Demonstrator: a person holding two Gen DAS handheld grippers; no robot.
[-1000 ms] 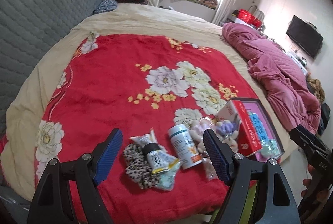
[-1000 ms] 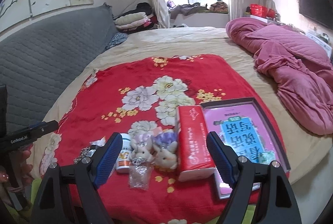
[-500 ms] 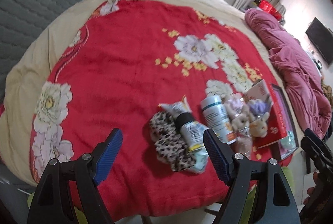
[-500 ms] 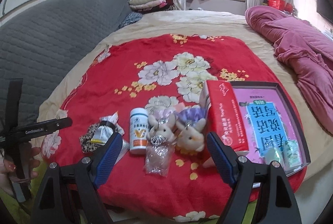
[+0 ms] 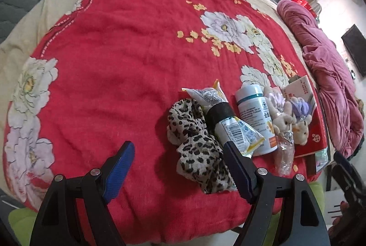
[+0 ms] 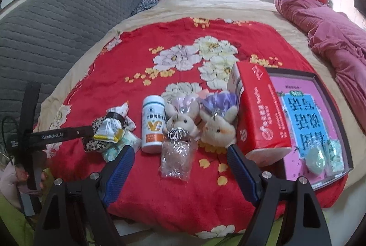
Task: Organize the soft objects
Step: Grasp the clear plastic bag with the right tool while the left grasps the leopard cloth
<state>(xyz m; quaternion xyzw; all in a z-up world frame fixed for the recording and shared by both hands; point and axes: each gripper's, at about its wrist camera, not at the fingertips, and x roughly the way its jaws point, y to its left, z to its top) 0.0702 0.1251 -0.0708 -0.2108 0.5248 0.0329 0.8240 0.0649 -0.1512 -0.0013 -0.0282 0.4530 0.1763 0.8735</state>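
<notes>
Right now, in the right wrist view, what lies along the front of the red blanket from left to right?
Leopard-print cloth → white bottle → two plush rabbits → red box → tray with the pink book.

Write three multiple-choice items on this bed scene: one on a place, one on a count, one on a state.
1. The white bottle lies
A. inside the tray
B. between the leopard-print cloth and the plush rabbits
C. on the pink quilt

2. Plush rabbits on the red blanket:
A. one
B. two
C. four

3. The right gripper is
A. open, holding nothing
B. shut on the bottle
C. shut on the red box

Answers: 1 B, cloth on one side of it, rabbits on the other. 2 B, two heads side by side. 3 A, its blue pads stand apart above the blanket.
</notes>
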